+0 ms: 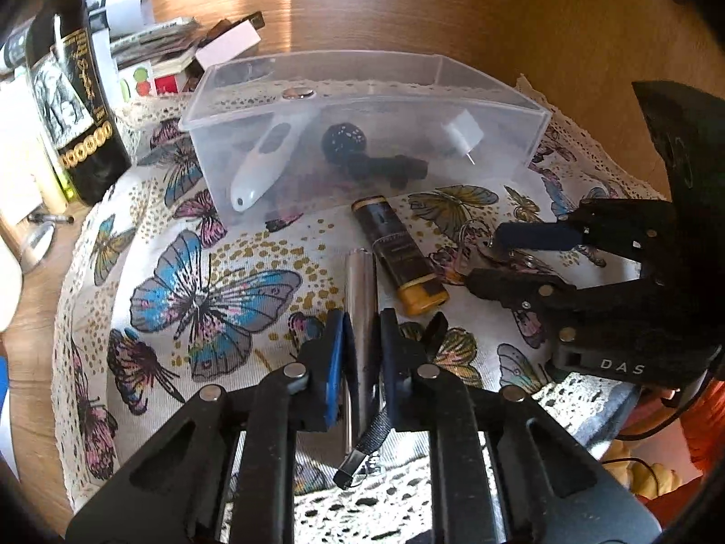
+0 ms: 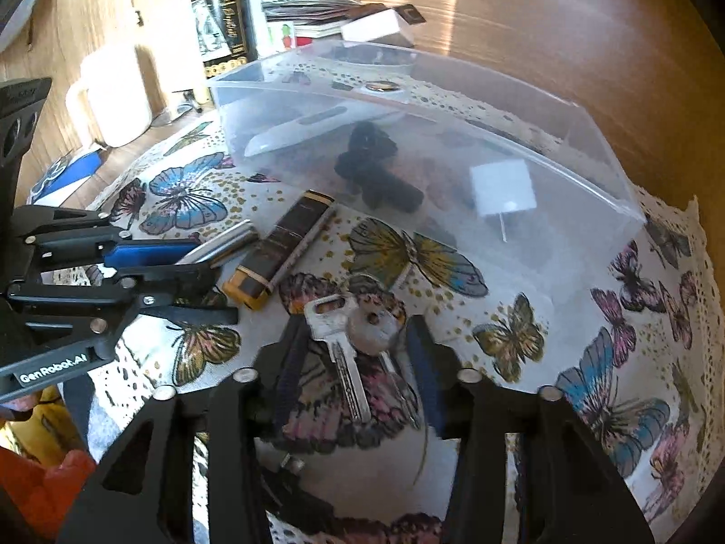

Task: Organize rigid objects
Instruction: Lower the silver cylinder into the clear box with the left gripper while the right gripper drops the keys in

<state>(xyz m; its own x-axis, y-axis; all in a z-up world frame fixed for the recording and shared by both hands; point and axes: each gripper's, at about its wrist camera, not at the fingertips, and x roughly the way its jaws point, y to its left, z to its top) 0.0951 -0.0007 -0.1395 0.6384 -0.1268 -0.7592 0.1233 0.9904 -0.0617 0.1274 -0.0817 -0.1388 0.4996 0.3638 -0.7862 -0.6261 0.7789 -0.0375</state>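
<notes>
The cloth (image 1: pixel 217 281) is white with blue, pink and yellow butterflies and gold dots — lace-edged. The lighter (image 1: pixel 398 256) is dark brown with a yellow base; the near tube (image 1: pixel 360 281) silver, the far box (image 1: pixel 362 90) clear — gripper pads (image 1: pixel 334 362) blue.

Wooden table (image 1: pixel 453 9), butterfly-print cloth (image 1: pixel 217 290), streaks of sunlight

Each camera sat on its own gripper, looking steeply down along the fingers, close above the butterfly cloth (image 1: pixel 204 290). Both faced the clear box (image 1: pixel 362 131) and shared it, the lighter (image 2: pixel 276 249) and the metal tube (image 1: pixel 360 281); each view also caught the other gripper.
</notes>
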